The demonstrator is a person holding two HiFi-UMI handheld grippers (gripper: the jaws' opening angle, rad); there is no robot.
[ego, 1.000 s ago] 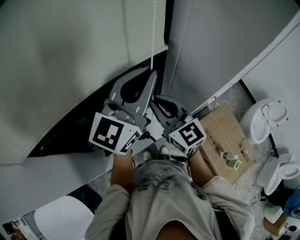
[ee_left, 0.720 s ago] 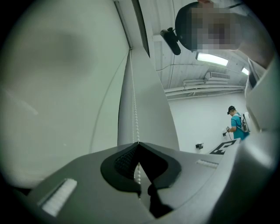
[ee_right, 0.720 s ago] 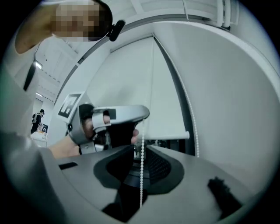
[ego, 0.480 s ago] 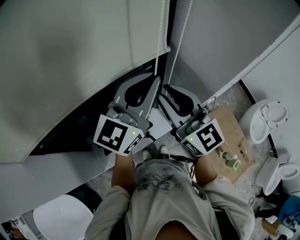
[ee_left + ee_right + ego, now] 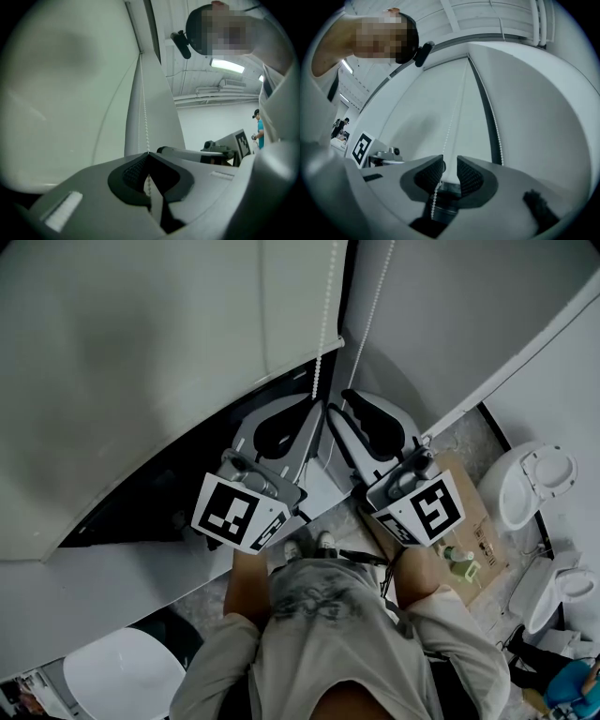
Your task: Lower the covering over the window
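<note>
We see dim, greyish, low-contrast pictures; a ceiling strip light (image 5: 227, 65) glows in the left gripper view; both gripper views curve strongly, darkening to black corners.

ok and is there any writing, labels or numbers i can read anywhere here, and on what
No text can be read in any view.
Print on the cardboard box: too small to read.
The two square markers: black-and-white patterns, no letters or numbers.
</note>
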